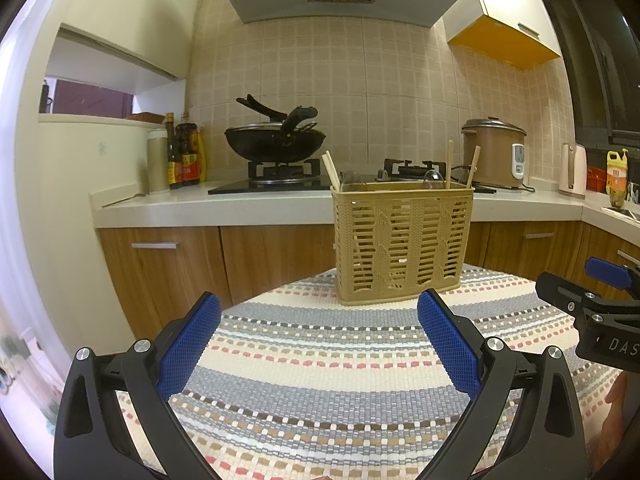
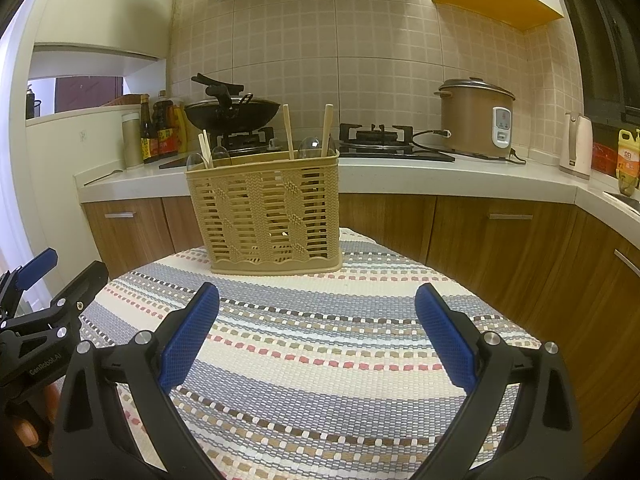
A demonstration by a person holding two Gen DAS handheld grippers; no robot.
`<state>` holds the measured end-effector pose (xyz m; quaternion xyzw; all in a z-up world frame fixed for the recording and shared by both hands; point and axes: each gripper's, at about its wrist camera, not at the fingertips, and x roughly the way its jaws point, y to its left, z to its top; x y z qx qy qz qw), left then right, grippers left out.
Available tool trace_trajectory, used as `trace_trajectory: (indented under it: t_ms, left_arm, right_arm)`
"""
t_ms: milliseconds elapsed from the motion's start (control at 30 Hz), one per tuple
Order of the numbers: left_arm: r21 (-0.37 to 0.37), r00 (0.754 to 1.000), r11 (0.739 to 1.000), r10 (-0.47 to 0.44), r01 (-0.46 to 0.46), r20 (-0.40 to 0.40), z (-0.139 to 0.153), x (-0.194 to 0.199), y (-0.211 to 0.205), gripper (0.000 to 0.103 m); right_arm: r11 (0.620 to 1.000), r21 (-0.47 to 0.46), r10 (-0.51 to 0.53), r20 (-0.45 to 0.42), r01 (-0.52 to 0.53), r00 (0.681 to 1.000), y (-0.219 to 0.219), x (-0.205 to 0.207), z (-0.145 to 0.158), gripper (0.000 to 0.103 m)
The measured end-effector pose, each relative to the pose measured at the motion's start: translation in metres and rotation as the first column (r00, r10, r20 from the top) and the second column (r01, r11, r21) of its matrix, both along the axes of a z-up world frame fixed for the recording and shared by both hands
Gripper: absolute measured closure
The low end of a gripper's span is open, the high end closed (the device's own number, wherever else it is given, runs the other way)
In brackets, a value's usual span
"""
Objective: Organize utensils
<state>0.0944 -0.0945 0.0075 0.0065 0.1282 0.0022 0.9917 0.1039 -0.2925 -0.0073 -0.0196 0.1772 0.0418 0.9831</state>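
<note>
Kitchen cabinets, a gas hob with a black wok [image 1: 274, 142] and a rice cooker [image 2: 476, 118] line the background as both claws hover over a striped woven mat [image 1: 320, 360] covering the table. Ahead of the left claw [image 1: 319, 342], and slightly to its right, stands a tan slotted utensil basket [image 1: 402, 240] holding wooden chopsticks [image 1: 331, 172] and clear spoons [image 2: 310, 148]; from the right claw [image 2: 317, 334] it sits ahead and to the left. Both claws are spread wide and hold nothing. No loose utensil shows on the mat, so the sorting looks done or not begun. The tall, light basket could likely tip if a claw snags a protruding chopstick or nudges its rim.
</note>
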Motion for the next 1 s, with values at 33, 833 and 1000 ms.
trace_trajectory:
  t_ms: [33, 833, 1000]
  left_arm:
    - [0.0, 1.0, 1.0, 0.0, 0.0, -0.001, -0.0004, 0.0007, -0.0004, 0.008]
    - [0.008, 1.0, 1.0, 0.003, -0.003, -0.004, -0.0009, 0.0016, -0.0017, 0.008]
    - [0.004, 1.0, 1.0, 0.002, -0.002, 0.009, 0.0003, -0.0014, -0.0002, 0.007]
  right_arm:
    - [1.0, 0.002, 0.001, -0.001, -0.001, 1.0, 0.0, 0.0002, -0.0001, 0.009]
    - [1.0, 0.001, 0.0, -0.003, 0.0, 1.0, -0.0004, 0.0032, -0.0023, 0.009]
    - [1.0, 0.005, -0.002, -0.005, 0.002, 1.0, -0.0021, 0.0045, -0.0024, 0.009]
